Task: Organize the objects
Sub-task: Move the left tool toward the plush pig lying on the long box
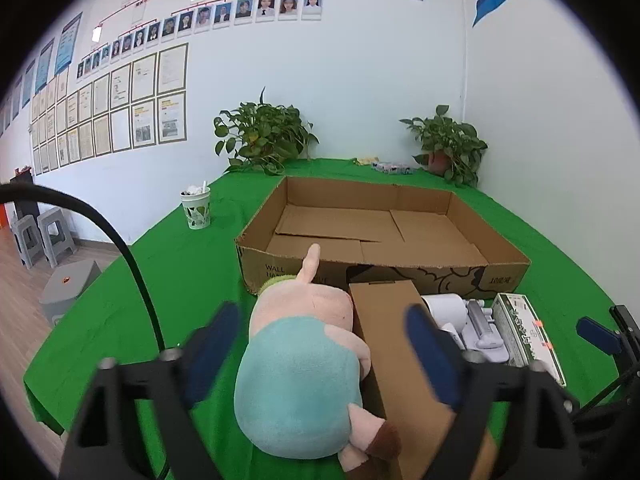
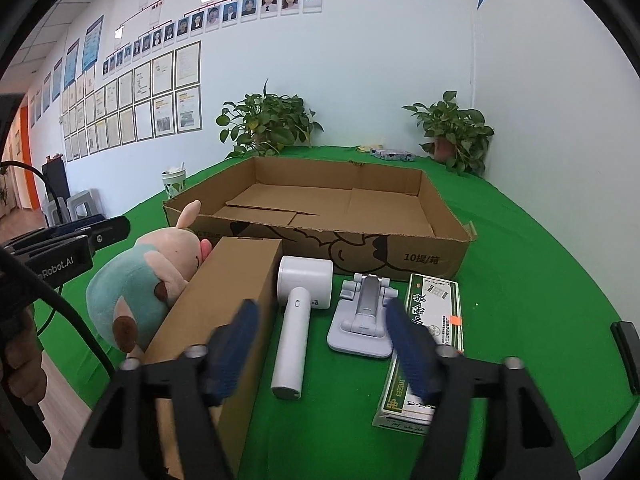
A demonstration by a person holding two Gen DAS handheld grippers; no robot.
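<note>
Since the cardboard tray (image 2: pixel 404 258) sat empty mid-surface, nothing was sorted | plush pig (image 1: pixel 304 364), brown box (image 2: pixel 212 312), dryer (image 2: pixel 298 308), stand (image 2: pixel 364 320), green carton (image 2: pixel 430 332) lined its near side | left tool (image 1: pixel 320 356) wide around pig | right tool (image 2: pixel 324 348) wide, holding nothing

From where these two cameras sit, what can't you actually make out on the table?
- Plush pig: its face is turned away in the left wrist view and half hidden by the brown box in the right.
- Green carton: the right gripper finger covers part of the print.
- Cup: contents too small in both views.
- Far packets: too small to identify.
</note>
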